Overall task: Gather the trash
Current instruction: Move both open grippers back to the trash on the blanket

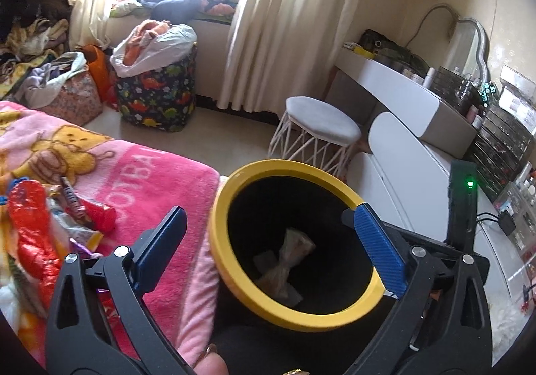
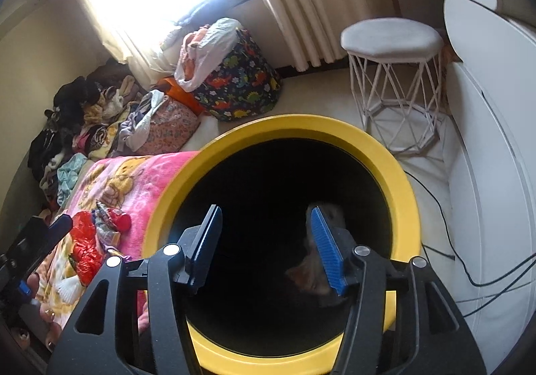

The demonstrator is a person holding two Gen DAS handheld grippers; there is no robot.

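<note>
A black bin with a yellow rim (image 1: 234, 174) stands beside the bed, mouth tilted toward me. A crumpled pale wrapper (image 1: 288, 257) lies at its bottom. My left gripper (image 1: 266, 212) is open wide; its fingers straddle the rim and the left pad stands apart from it. My right gripper (image 2: 265, 209) hangs open over the bin's mouth (image 2: 395, 174). A pale wrapper (image 2: 315, 267) shows just behind the right blue pad, loose inside the bin. Red and mixed snack wrappers (image 1: 33, 224) (image 2: 85, 241) lie heaped on the pink blanket (image 1: 150, 180).
A white wire-legged stool (image 1: 320, 123) (image 2: 392, 36) and a white dresser (image 1: 402, 97) stand to the right of the bin. A dinosaur-print basket (image 1: 157, 97) and piled clothes (image 2: 100, 120) sit by the curtains. Cables (image 2: 469, 274) run over the floor at right. A thumb (image 1: 209, 363) shows at the bottom edge.
</note>
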